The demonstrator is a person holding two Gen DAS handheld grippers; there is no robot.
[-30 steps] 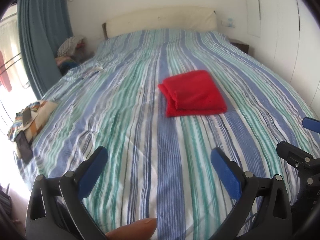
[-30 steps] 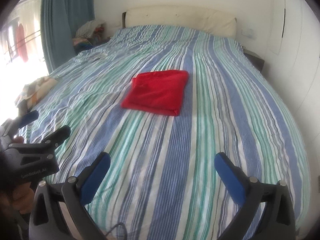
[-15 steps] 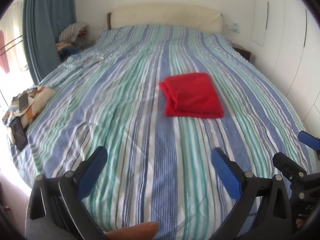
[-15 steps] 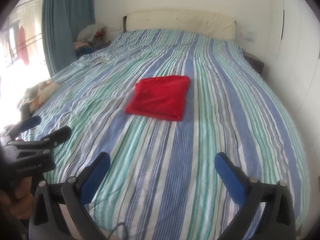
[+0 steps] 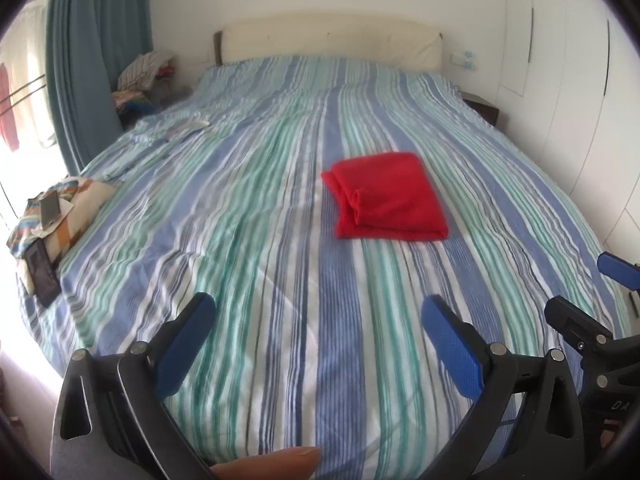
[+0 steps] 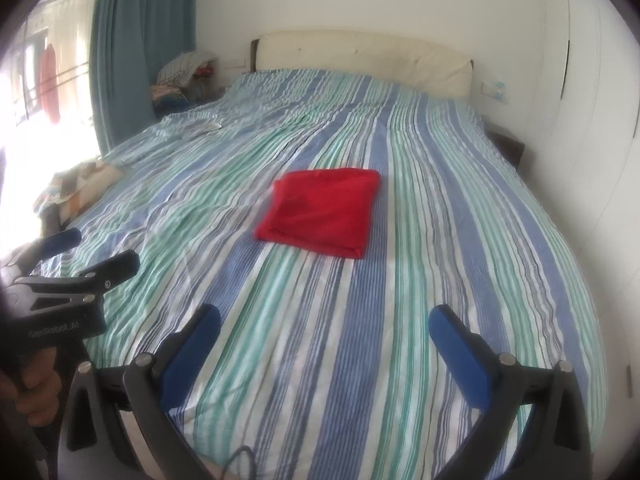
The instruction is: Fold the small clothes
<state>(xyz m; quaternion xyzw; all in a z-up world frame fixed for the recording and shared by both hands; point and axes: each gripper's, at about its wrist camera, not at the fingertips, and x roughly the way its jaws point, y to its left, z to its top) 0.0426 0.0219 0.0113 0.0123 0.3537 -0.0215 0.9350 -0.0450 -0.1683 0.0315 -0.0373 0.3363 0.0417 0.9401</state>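
A red garment [image 5: 390, 196] lies folded into a flat rectangle in the middle of the striped bed [image 5: 256, 240]; it also shows in the right wrist view [image 6: 324, 212]. My left gripper [image 5: 316, 312] is open and empty, held back over the bed's near end, well short of the garment. My right gripper [image 6: 326, 324] is open and empty too, also over the near end. Each gripper shows at the edge of the other's view: the right one [image 5: 592, 300] and the left one [image 6: 88, 252].
A patterned cushion with a phone and a dark tablet [image 5: 48, 220] lies at the bed's left edge. Piled clothes [image 5: 144, 80] sit by the blue curtain [image 5: 88, 60]. The headboard [image 5: 332, 42] is at the far end; white wardrobe doors [image 5: 580, 80] stand on the right.
Both grippers have drawn back and risen from the bed, so the folded red garment looks farther away. Both stay open. The garment has not moved.
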